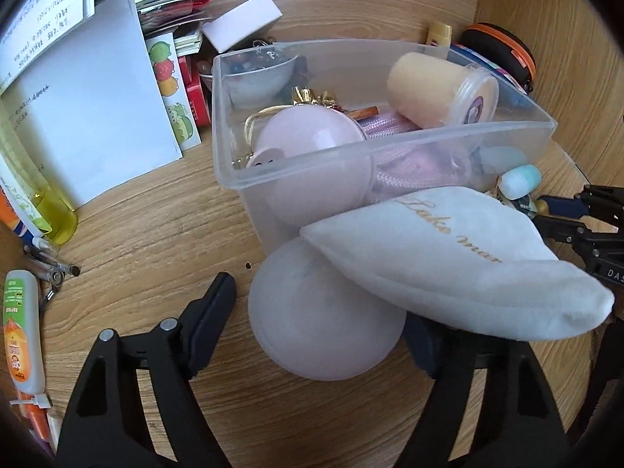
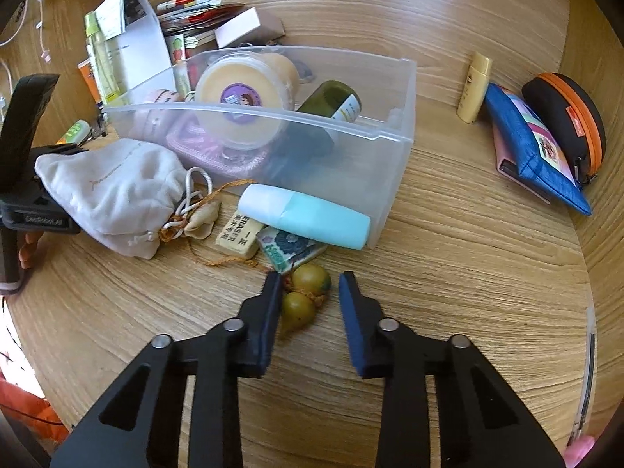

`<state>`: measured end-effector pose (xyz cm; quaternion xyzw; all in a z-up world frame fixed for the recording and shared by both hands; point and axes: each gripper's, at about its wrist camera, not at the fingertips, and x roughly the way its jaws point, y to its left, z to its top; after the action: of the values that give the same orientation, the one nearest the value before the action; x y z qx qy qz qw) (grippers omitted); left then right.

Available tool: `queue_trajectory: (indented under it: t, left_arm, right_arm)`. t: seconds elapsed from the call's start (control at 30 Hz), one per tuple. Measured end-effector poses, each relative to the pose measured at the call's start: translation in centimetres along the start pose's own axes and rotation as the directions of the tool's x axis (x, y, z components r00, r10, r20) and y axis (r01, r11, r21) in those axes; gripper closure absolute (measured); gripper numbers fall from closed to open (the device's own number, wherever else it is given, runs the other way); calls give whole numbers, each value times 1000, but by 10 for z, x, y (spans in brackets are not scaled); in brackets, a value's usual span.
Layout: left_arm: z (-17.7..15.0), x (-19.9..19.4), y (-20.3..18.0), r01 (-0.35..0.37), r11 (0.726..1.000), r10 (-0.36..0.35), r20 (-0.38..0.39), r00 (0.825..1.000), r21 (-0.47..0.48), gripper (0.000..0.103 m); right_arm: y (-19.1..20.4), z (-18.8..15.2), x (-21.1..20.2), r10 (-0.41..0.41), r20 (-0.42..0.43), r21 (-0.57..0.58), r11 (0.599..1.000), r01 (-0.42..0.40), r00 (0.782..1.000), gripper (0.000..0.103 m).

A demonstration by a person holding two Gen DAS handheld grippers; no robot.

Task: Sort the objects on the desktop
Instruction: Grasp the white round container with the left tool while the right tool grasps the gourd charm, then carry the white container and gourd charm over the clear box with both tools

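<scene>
- Two yellow-green beads (image 2: 298,310) on an orange cord lie on the surface (image 2: 448,273), just in front of the clear bin (image 2: 390,132).
- Right claw (image 2: 310,279) is open and straddles the beads without pinching them. Best centred first; they sit hard against one finger.
- The cord trails towards the clutter, so it may snag on lifting.
- Left claw (image 1: 319,308) is open around a pale ball (image 1: 304,335), which is partly under the white pouch (image 1: 448,265).
- Open room lies to the right of the bin.
</scene>
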<state>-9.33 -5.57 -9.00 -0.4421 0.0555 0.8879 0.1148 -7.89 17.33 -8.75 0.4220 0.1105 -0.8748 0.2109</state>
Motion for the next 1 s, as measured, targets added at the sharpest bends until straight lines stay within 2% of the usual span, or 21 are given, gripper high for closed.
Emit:
queue_trajectory:
  t: [0.1,0.3,0.43,0.7,0.83,1.0]
  left_arm:
    - [-2,-3,-1,-1,1000,1,11,1000,3,38]
    - [-3,-4,1,-9,1000,9,15,1000,-20,38]
    - [-8,-9,9,-12,997,14,26,1000,-75,38]
    - [-23,-33,11,-37,992,48,94,994,-122,38]
    - [-28,-44,8,-85,989,100,124,987,-121,38]
    - [-25,-56,7,-80,987,103,165,981,-137,38]
  right_arm:
    - [1,-2,-2,6,3,-1,1000,-6,1000,81]
    - [2,-8,-6,46,21,22,999,-47,999,81]
    - [6,-10,-14,54,48,24,998,-55,997,81]
    - [6,-8,-33,60,104,23,998,-63,993,81]
    - [4,-7,-43,62,135,31,997,-67,989,81]
    - [-3,-2,-56,54,182,43,997,-63,982,81]
